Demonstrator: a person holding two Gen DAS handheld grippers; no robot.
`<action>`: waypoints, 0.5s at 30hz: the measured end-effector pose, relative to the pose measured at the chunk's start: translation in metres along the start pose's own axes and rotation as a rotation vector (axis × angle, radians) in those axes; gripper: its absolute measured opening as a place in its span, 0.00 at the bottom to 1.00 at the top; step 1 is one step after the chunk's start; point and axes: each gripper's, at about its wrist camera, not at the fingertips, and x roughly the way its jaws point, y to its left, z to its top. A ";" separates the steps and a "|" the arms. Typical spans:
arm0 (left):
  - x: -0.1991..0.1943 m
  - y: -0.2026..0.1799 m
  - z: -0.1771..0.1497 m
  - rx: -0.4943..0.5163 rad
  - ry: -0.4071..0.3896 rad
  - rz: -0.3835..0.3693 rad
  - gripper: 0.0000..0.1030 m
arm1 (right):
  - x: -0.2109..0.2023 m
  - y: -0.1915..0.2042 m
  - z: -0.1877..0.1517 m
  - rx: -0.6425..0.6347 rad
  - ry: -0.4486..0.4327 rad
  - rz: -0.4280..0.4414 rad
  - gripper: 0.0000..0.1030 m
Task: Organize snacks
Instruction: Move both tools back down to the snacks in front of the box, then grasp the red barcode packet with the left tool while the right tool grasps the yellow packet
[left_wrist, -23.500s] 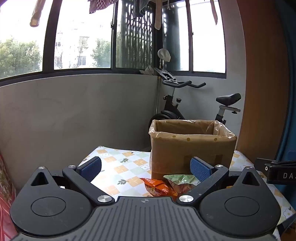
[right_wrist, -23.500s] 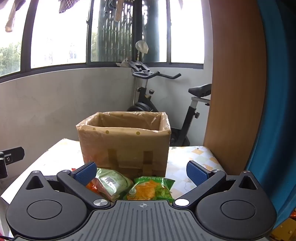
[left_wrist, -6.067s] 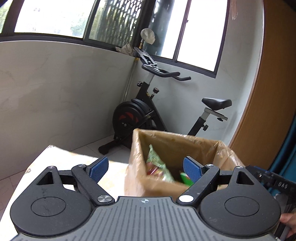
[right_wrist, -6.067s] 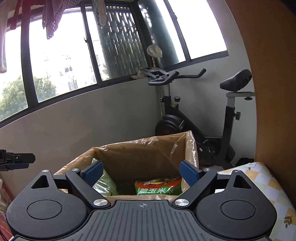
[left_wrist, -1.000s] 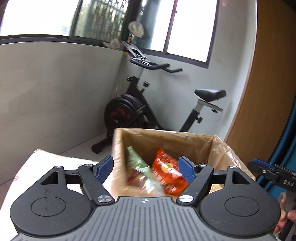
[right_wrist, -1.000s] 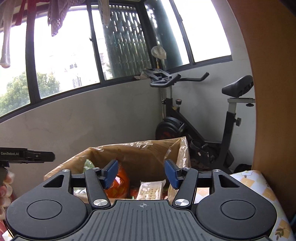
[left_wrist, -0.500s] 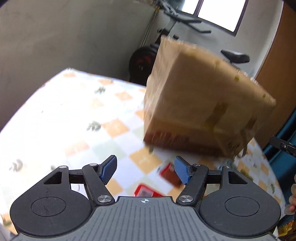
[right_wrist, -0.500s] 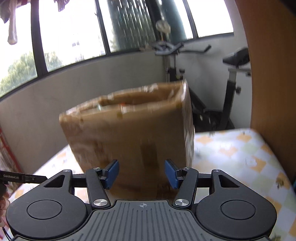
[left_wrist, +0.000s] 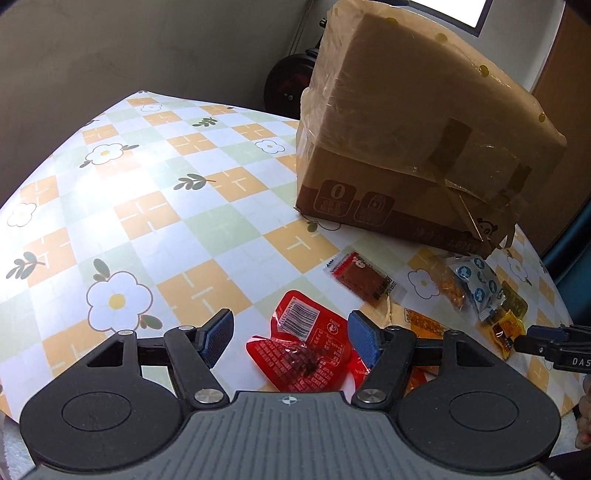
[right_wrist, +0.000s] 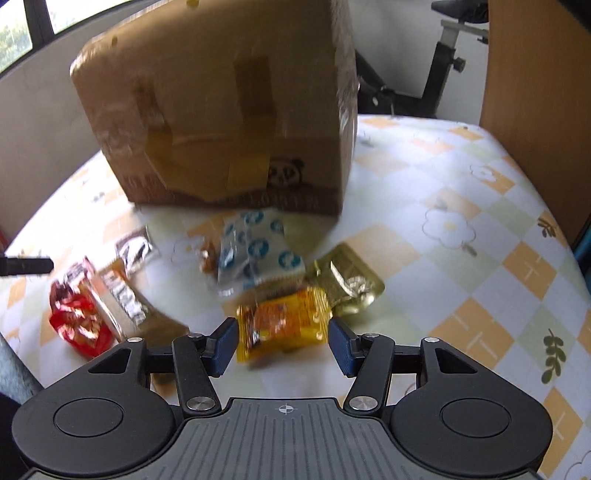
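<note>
both grippers (left_wrist: 289, 338) (right_wrist: 282, 343): black plastic bodies, blue ribbed jaws, silver screws, round side discs.

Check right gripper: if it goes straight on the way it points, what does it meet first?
Probably the yellow-orange snack packet, lying on the table between the open right gripper fingers. Depth is unclear in this blurred view.

Home: exercise bike (right_wrist: 436, 74), floral tablecloth (left_wrist: 147, 184)

One cardboard box (left_wrist: 417, 122) stands on the desk (left_wrist: 155, 192). In front of the box lie eight small snack packets (right_wrist: 258, 254), as far as the blurred right wrist view allows counting.
</note>
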 end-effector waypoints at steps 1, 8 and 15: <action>0.001 0.000 0.000 0.000 0.003 -0.001 0.68 | 0.003 0.002 0.000 -0.006 0.013 -0.002 0.50; 0.008 -0.001 -0.005 -0.005 0.022 0.011 0.68 | 0.026 0.021 0.019 -0.108 -0.031 0.030 0.44; 0.007 0.003 -0.007 -0.023 0.023 0.033 0.68 | 0.044 0.029 0.038 -0.129 -0.057 0.027 0.45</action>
